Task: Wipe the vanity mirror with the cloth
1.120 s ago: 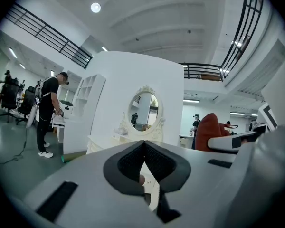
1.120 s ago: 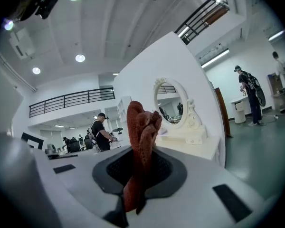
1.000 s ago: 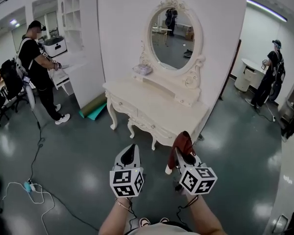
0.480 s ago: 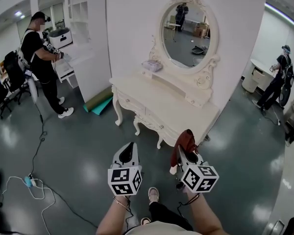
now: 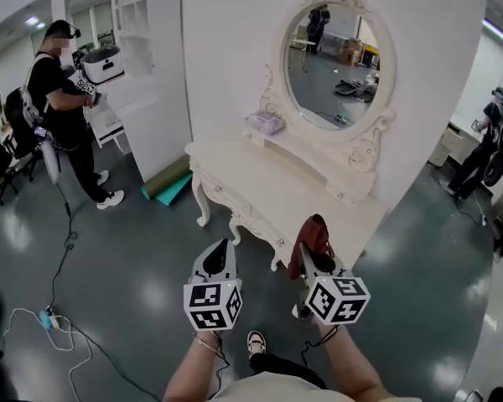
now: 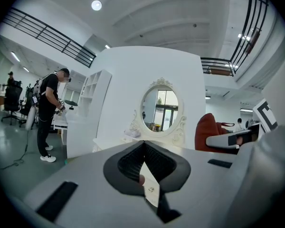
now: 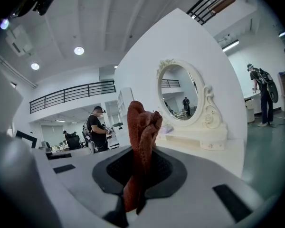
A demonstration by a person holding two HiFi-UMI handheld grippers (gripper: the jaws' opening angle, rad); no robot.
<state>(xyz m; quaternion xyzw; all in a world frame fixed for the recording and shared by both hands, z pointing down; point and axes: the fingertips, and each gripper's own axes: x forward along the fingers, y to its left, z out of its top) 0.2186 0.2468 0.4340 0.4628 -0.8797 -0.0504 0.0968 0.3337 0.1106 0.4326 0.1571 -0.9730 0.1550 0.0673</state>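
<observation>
An oval vanity mirror (image 5: 334,67) in a carved cream frame stands on the white dressing table (image 5: 268,193) ahead; it also shows in the left gripper view as the mirror (image 6: 160,110) and in the right gripper view as the mirror (image 7: 178,95). My right gripper (image 5: 313,243) is shut on a dark red cloth (image 5: 312,234), which sticks up between its jaws as the cloth (image 7: 140,148). My left gripper (image 5: 218,256) is shut and holds nothing. Both hang over the floor short of the table's front edge.
A small folded bundle (image 5: 265,122) lies on the table's raised shelf. A white shelf unit (image 5: 151,65) stands left of the table, with green rolls (image 5: 169,184) at its foot. A person (image 5: 60,111) works at the left, another person (image 5: 482,153) at the right. Cables (image 5: 54,316) trail over the floor.
The view has closed in on the dressing table, so the mirror looks larger and sits further right. Both grippers keep their pose, the cloth still held in the right one.
</observation>
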